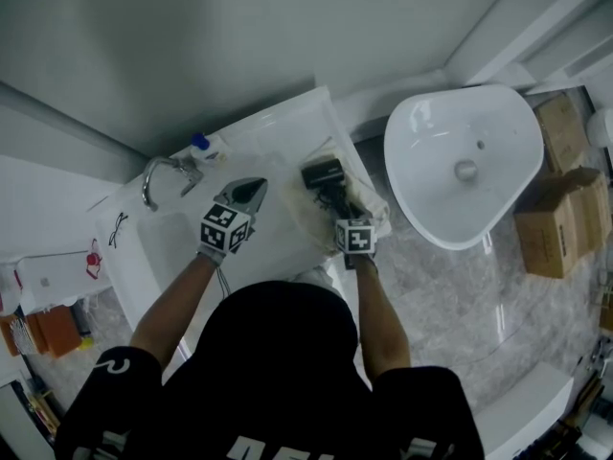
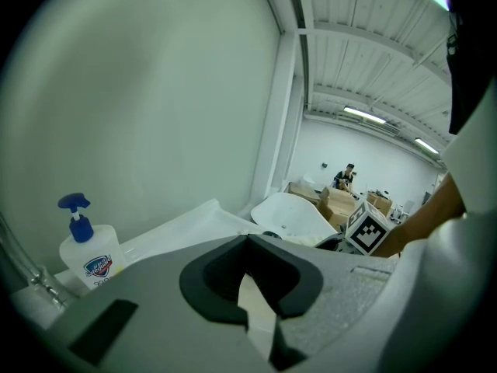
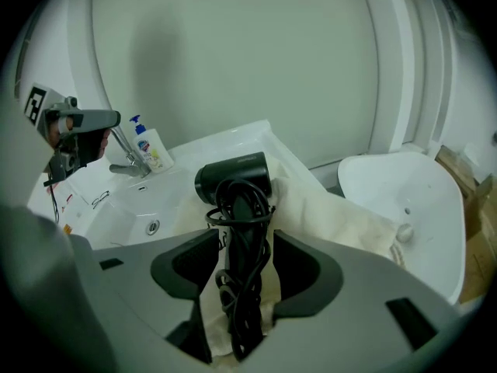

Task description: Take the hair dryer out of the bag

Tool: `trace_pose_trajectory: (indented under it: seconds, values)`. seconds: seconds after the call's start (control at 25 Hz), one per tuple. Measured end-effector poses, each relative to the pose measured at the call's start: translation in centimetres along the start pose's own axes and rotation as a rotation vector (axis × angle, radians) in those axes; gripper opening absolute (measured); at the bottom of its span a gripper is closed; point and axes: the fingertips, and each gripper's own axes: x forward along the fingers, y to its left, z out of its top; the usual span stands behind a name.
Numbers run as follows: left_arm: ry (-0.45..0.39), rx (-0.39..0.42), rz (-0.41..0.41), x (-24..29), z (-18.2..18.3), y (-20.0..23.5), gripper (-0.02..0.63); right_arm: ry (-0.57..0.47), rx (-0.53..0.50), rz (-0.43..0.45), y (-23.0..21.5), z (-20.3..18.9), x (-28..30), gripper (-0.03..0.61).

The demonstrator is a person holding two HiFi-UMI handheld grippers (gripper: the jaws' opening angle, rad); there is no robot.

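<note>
Two grippers: your left gripper [image 1: 251, 192] hangs over the tabletop [image 1: 278, 127], near the bag's left side. Your right gripper [image 3: 245, 243] is down at the hair dryer [image 3: 233, 176].
Left jaws: closed together, with nothing gripped that you can make out. Only a pale sliver shows in the slit.
Right jaws: spread wide, one on each side of the dryer's handle. A gap shows at both pads, so nothing is clamped.
Dryer's place: it lies on top of the cream bag [image 3: 334, 212] at the right end of the tabletop, head toward the wall [image 1: 192, 36] and handle toward you.
Right edge: the bag reaches the tabletop's right edge. Past it is the floor [image 1: 431, 295], and a loose white basin [image 1: 465, 161] sits close by.
Back edge: the wall runs right behind the tabletop, near the dryer's head.
Left side: the sunk sink [image 1: 168, 247], the faucet [image 1: 163, 172] and the soap bottle [image 2: 89, 259] stand well apart from the dryer. The bare white strip between sink and bag is your open room.
Farther right: cardboard boxes [image 1: 565, 218] stand beyond the loose basin.
Dryer's look: matte black, with a short round barrel lying crosswise and a straight handle. The black cord [image 3: 241, 286] is looped round the handle in loose coils, and some coils trail past the handle's end onto the cloth.
</note>
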Motion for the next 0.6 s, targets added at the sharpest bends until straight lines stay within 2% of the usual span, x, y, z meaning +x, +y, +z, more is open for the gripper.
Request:
trace_pose_trajectory:
  seconds: [0.24,0.6]
  values:
    - [-0.042,-0.012,0.024,-1.7,0.8,0.6,-0.002,-0.097,-0.045,0.014,1.0,3.6,-2.0,0.210]
    - [-0.143,-0.043,0.103,-5.5,3.3,2.2,0.000,-0.318,-0.143,0.097,7.0,14.1,-6.2,0.193]
